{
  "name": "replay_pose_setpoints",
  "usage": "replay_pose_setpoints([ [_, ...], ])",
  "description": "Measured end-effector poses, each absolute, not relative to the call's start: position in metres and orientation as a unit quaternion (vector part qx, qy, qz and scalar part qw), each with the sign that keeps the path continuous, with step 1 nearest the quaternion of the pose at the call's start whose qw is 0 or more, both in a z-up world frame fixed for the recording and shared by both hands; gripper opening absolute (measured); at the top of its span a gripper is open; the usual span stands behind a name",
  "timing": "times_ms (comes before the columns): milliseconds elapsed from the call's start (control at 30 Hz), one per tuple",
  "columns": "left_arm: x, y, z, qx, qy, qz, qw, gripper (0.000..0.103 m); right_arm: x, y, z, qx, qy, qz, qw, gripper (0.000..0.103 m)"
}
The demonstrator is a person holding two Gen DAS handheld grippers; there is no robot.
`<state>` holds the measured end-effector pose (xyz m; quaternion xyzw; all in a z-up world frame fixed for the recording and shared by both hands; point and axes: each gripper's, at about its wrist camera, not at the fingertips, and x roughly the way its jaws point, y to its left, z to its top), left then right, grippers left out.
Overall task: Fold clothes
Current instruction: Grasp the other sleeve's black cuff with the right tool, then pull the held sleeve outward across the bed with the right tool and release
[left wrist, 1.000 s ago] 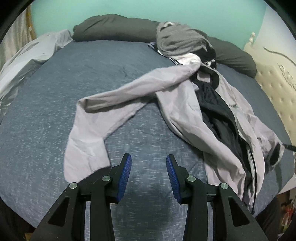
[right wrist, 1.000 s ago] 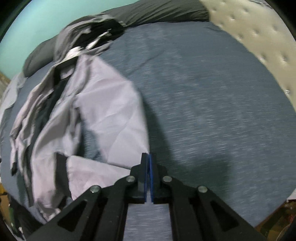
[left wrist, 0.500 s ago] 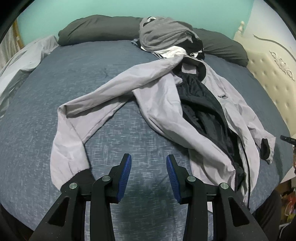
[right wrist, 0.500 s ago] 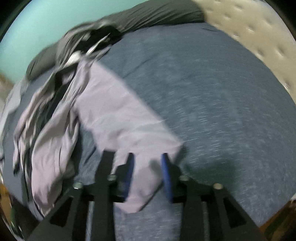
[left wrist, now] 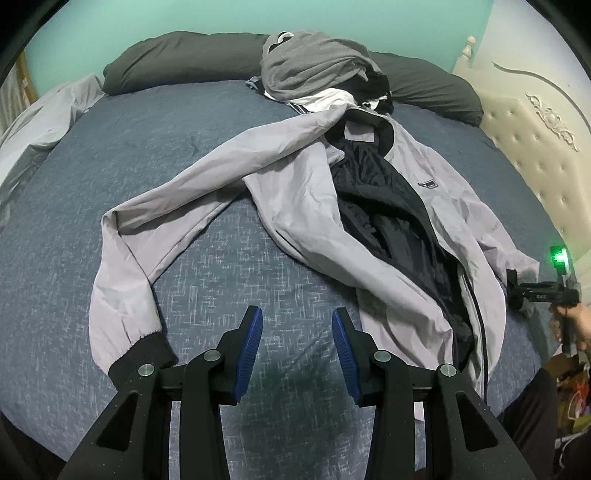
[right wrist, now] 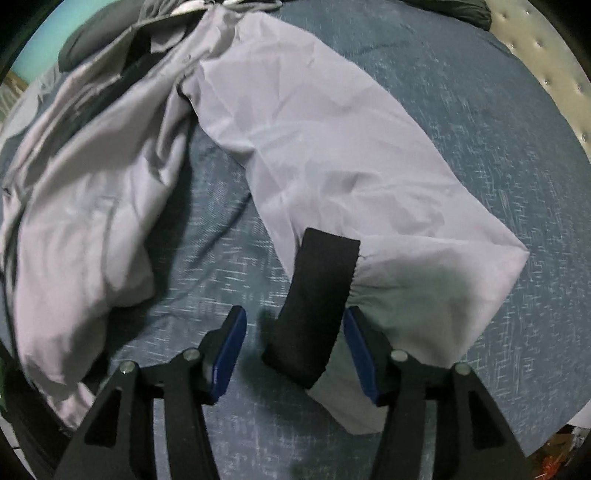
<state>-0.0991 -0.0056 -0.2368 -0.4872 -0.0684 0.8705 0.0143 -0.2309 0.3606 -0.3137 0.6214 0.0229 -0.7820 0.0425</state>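
Since 1 s ago: your left gripper [left wrist: 297, 350] has been pulling back w/ jaws apart the whole time, so more of the jacket [left wrist: 306, 192] is showing now. Your right gripper [right wrist: 295, 354] was pinched shut then; now it's sitting wide open, w/ the black cuff [right wrist: 314, 306] lying loose between its pads, not clamped.

Room: dark blue bedspread [left wrist: 110, 177] is covering the bed, dark pillows [left wrist: 184, 59] are running along the far edge under a teal wall [left wrist: 221, 18], a clothes pile [left wrist: 317, 70] is sitting on them, and a cream tufted headboard [left wrist: 524, 147] is at right.

The jacket is lying open, lining up, ahead-right of your left gripper; its left sleeve cuff [left wrist: 140, 354] is lying just beside the left finger. In the right view the other sleeve [right wrist: 332, 147] is stretching away from the gripper.
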Motion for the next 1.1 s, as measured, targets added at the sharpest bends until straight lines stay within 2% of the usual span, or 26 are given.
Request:
replay_pose_setpoints([
  [67,-0.097,-0.009,-0.238,-0.488,-0.071,0.87,0.012,0.043,-0.231,0.363,-0.317,0.622,0.032,-0.781,0.035,0.034],
  [133,-0.096,-0.012,-0.239,-0.488,-0.072,0.87,0.01,0.043,-0.23,0.37,-0.316,0.619,0.028,-0.784,0.03,0.025],
  [167,-0.096,-0.013,-0.24,-0.489,-0.072,0.869,0.009,0.043,-0.228,0.376,-0.313,0.616,0.019,-0.787,0.029,0.014],
  [200,-0.096,-0.014,-0.241,-0.491,-0.072,0.868,0.008,0.043,-0.227,0.381,-0.31,0.611,0.014,-0.791,0.03,0.007],
  [333,-0.095,-0.017,-0.243,-0.491,-0.076,0.868,0.007,0.043,-0.213,0.409,-0.288,0.582,-0.01,-0.813,0.024,0.007],
  [433,-0.095,-0.015,-0.244,-0.492,-0.074,0.867,0.01,0.043,-0.199,0.444,-0.265,0.549,-0.058,-0.834,0.022,0.006],
  [733,-0.098,-0.003,-0.246,-0.497,-0.073,0.865,0.016,0.043,-0.167,0.565,-0.225,0.483,-0.157,-0.86,-0.055,0.006],
  [1100,-0.1,0.009,-0.241,-0.495,-0.071,0.865,0.025,0.043,-0.129,0.596,-0.258,0.492,-0.226,-0.839,-0.056,0.006],
])
